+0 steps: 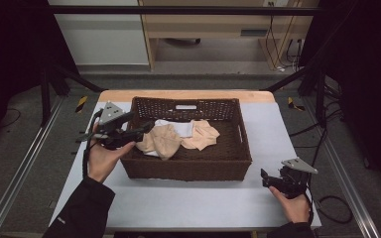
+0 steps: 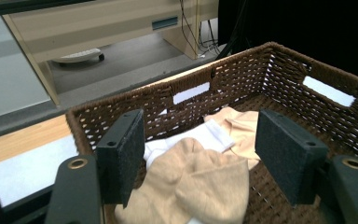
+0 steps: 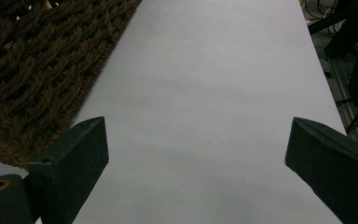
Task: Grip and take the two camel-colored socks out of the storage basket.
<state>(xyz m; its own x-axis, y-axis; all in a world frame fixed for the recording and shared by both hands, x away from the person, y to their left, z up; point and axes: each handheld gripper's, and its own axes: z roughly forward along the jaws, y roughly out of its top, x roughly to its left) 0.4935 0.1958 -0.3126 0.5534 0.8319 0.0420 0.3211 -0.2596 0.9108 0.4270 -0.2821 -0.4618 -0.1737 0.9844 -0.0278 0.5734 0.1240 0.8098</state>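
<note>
**Left gripper over the basket, right gripper resting on the table**

A brown woven basket (image 1: 188, 163) stands in the middle of the table (image 1: 188, 203), which has a pale grey cover. Inside the basket lie some soft cloth pieces: a beige cloth (image 1: 162, 140) on the left side, a second beige cloth (image 1: 202, 135) more to the right, and a white cloth (image 1: 181, 128) between and partly under them.

The left gripper (image 1: 138, 130) reaches over the left rim of the basket, just above the beige cloth. In the left gripper view its jaws are wide apart, one on each side of the beige cloth (image 2: 191, 186), and they hold nothing. I cannot tell if the jaws touch the cloth. The white cloth (image 2: 186, 140) and the far wall of the basket (image 2: 223, 79) with its handle opening are visible behind.

The right gripper (image 1: 268, 179) is near the front right corner of the basket, low over the table. In the right gripper view its jaws are also wide apart and empty, with the bare table (image 3: 205, 116) between them and the basket wall (image 3: 32, 74) at the left.
</note>
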